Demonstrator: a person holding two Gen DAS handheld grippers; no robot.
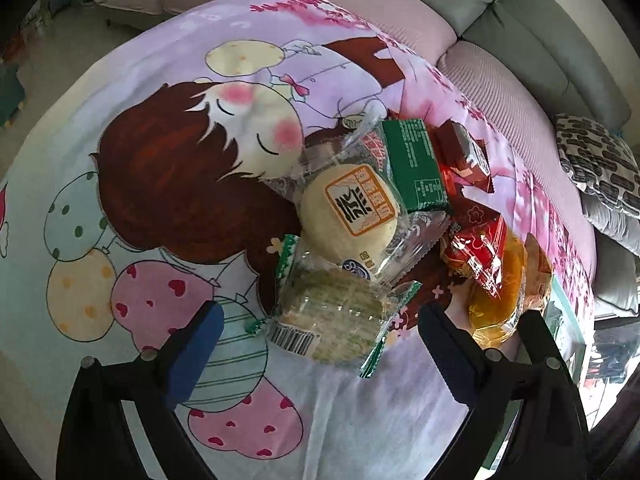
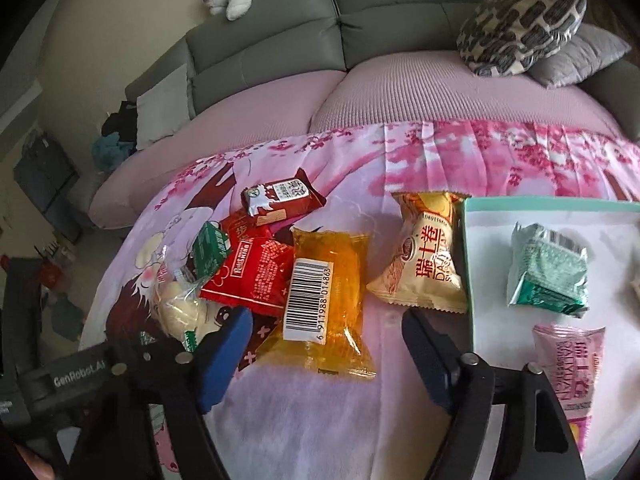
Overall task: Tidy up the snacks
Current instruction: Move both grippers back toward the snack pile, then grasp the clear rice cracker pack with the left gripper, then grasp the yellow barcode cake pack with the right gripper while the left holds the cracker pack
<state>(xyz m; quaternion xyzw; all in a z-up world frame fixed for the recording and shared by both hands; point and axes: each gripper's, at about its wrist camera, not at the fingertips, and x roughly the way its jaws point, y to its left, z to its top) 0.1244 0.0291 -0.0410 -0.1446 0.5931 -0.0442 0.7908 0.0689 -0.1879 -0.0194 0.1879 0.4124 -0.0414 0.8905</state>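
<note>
Orange packet (image 2: 326, 304) lies between the spread right gripper (image 2: 326, 344) jaws (untouched). Only that view shows the tray (image 2: 470, 264) beside it; the left gripper (image 1: 320, 336) gapes over a green-edged cake (image 1: 332, 316).

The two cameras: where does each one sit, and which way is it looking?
Left wrist view: rides on the left claw, looking steeply down at the round green-flecked cake in clear wrapping; both its black fingers show, open.
Right wrist view: rides on the right claw, angled down at the orange see-through packet with a barcode and the mint-edged white tray; its fingers and part of the left claw show.
Shared: the orange packet and the pink cartoon-print cloth.
</note>
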